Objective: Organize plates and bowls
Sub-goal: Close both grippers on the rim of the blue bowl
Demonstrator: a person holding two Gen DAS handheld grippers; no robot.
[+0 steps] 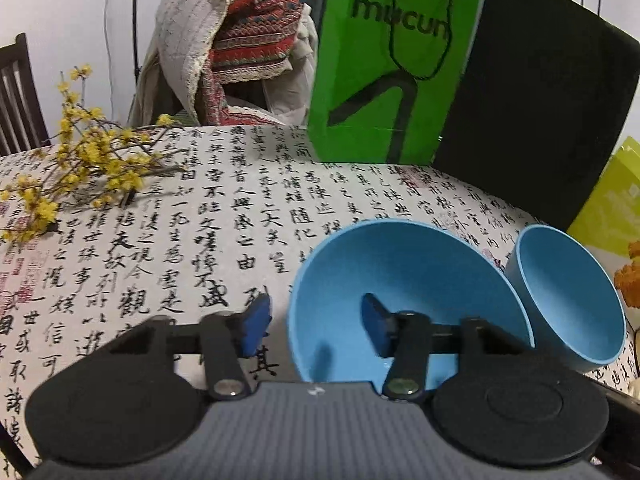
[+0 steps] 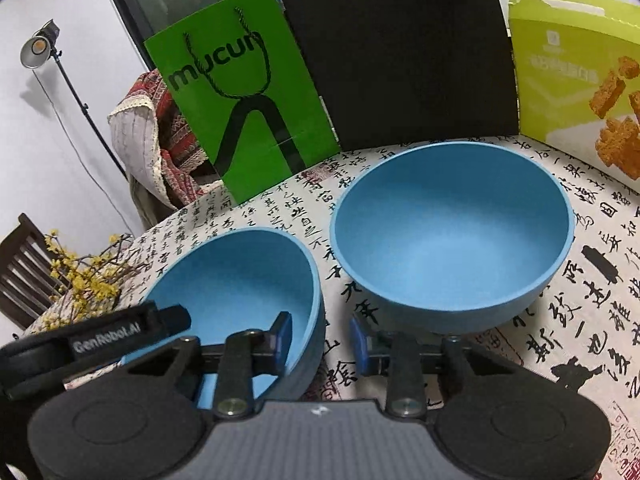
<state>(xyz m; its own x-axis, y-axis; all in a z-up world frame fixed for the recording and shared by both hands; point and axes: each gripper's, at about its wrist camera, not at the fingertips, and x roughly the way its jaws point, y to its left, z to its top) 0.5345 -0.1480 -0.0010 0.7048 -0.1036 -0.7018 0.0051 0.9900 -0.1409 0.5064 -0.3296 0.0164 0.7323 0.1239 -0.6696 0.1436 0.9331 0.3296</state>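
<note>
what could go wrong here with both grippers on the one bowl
1. The left gripper and right gripper each straddle a wall of the near bowl, but no pad visibly presses it. Lifting now could let it slip or tip.
2. The right gripper's outer finger sits in the narrow gap beside the far bowl and could nudge it.
3. Closing unevenly could drag the near bowl sideways.

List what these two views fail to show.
- Left wrist view: the base of the near bowl, hidden behind the left gripper.
- Left wrist view: part of the left side of the far bowl, covered by the near bowl.
- Right wrist view: the snack box, cut off by the right edge.
</note>
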